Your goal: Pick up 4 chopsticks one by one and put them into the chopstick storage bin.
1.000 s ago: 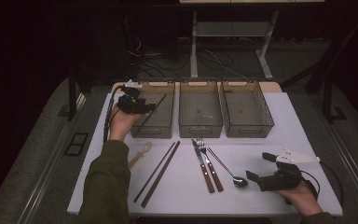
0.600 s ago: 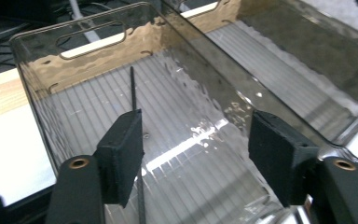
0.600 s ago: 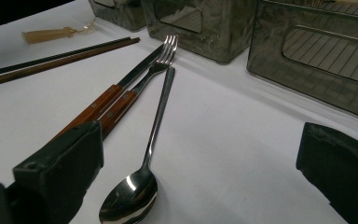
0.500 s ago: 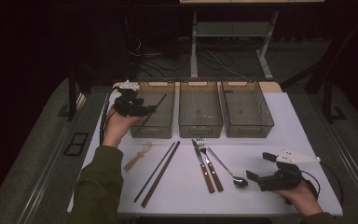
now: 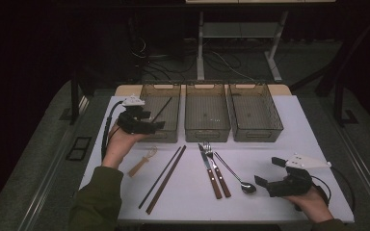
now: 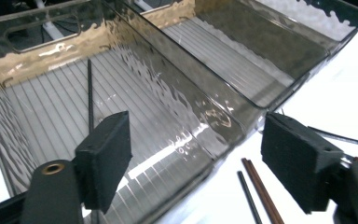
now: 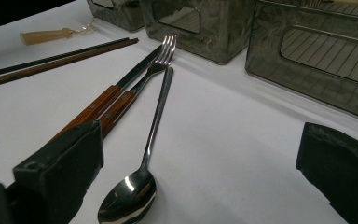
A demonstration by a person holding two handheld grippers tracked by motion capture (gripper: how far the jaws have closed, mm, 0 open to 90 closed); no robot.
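My left gripper [image 5: 156,126] hovers at the near left corner of the left bin [image 5: 160,88], held in a hand. Its jaws have just been opening, and nothing is between its pads [image 6: 106,156]. A single black chopstick [image 5: 163,109] rests slanted inside that bin [image 6: 51,107], seen as the thin dark chopstick [image 6: 90,93] beyond the left pad. My right gripper [image 5: 269,172] rests at the table's near right, open and empty, with the spoon [image 7: 154,126] just ahead of it.
Two chopsticks [image 5: 164,178] lie on the white table in front of the left bin. A knife [image 5: 208,168], a fork [image 5: 219,171] and the spoon [image 5: 236,175] lie mid-table. A tan utensil [image 5: 142,162] lies left. The middle bin [image 5: 206,86] and right bin [image 5: 255,86] stand behind.
The left gripper has drawn back from over the left bin toward the near side, and its jaws have widened. The black chopstick stays in the bin. The right gripper has not moved.
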